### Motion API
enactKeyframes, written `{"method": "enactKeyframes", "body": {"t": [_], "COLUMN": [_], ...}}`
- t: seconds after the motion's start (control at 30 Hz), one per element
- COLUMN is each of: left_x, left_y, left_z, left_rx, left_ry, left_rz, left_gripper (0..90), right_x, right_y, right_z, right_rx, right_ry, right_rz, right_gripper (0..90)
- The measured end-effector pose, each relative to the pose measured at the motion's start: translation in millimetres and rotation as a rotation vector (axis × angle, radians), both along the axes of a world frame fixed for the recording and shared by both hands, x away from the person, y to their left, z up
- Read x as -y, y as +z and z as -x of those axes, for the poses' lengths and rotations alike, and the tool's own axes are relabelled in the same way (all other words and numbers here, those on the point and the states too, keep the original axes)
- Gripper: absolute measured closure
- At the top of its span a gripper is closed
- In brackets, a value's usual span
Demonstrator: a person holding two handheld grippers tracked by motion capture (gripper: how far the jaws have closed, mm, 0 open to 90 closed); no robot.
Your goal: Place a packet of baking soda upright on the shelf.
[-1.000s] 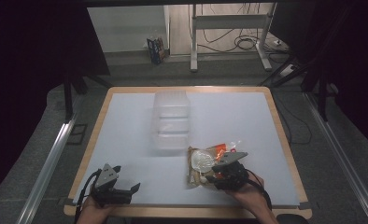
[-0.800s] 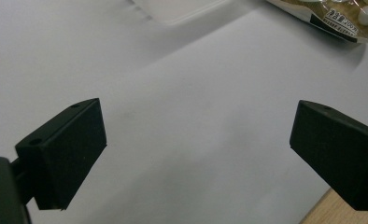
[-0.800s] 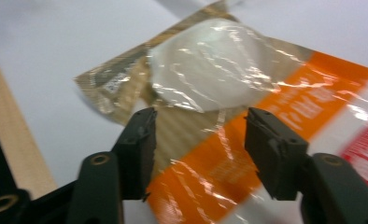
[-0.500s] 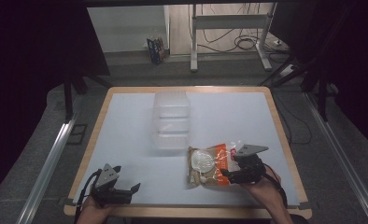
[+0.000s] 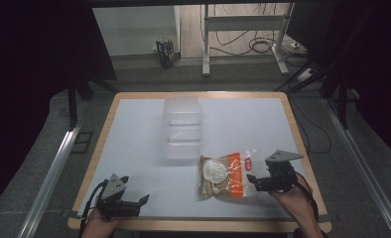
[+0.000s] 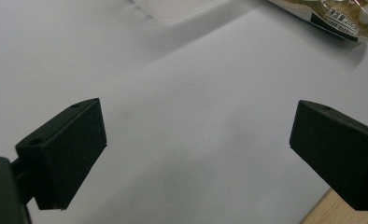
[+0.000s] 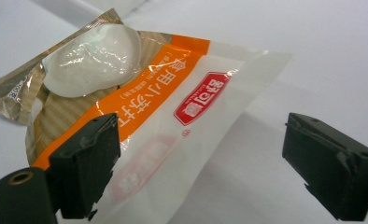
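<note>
Right gripper view cuts off the packet's (image 7: 140, 107) near end.

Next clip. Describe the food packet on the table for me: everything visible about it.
The food packet is a flat plastic pouch lying on the white table, just in front of the clear plastic container. It has a brown patterned part with a clear window showing something white, an orange band with white characters, a red logo, and a clear sealed edge. That edge points toward the right gripper, whose fingers have just been opening; nothing grips the packet.
</note>
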State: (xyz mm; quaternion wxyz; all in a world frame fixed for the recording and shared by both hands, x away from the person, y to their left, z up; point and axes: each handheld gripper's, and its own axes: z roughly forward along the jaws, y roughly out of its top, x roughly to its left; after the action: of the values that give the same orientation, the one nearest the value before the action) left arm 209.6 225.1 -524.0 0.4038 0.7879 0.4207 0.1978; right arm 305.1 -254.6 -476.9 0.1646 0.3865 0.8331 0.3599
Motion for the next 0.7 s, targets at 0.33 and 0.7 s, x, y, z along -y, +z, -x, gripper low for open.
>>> {"method": "enactKeyframes", "body": {"t": [0.33, 0.7], "left_x": [0.3, 1.2], "left_y": [0.1, -0.2], "left_z": [-0.1, -0.7], "left_rx": [-0.002, -0.006], "left_ry": [-0.003, -0.003], "left_rz": [-0.01, -0.017], "left_gripper": [3.9, 4.0], "right_x": [-7.0, -23.7], "right_y": [-8.1, -15.3], "right_z": [-3.6, -7.3], "right_rx": [-0.074, -0.146], "right_ry": [0.047, 0.096], "right_rz": [-0.073, -0.076], "right_gripper": [5.9, 20.8]}}
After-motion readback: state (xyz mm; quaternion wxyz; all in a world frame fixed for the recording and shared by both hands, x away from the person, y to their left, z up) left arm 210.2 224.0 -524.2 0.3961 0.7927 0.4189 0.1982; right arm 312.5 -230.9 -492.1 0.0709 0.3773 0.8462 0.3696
